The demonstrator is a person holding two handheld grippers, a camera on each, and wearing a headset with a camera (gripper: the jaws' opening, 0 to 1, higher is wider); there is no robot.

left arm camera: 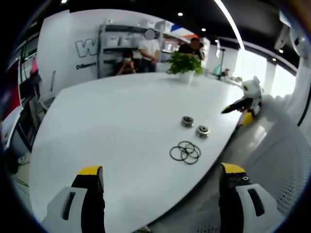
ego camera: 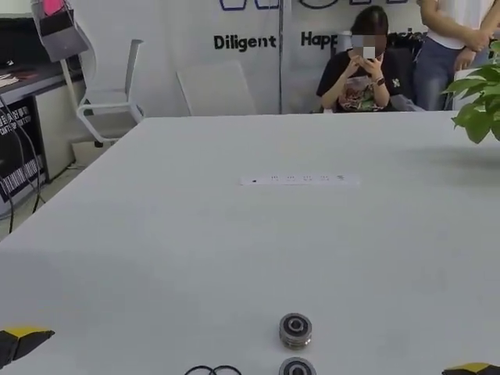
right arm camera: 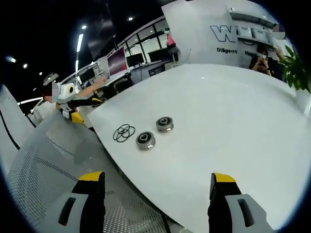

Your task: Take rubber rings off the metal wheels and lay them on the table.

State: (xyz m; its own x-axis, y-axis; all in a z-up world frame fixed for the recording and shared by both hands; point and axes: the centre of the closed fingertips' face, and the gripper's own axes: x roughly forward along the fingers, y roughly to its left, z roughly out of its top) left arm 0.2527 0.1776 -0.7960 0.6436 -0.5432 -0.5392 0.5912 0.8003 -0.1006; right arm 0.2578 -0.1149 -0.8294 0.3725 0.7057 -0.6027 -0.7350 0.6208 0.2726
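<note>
Black rubber rings lie flat and overlapping in the lower middle of the left gripper view, on the white table near its edge; I take them for finished work. Just beside them, two grooved metal wheels lie flat, bores pointing up as far as I can judge. Being round, they have no long axis. My left gripper and right gripper hang off the table's edge, jaws spread wide, empty.

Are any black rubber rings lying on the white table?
Yes, several thin black rubber rings lie overlapping on the white table near a round metal wheel.
</note>
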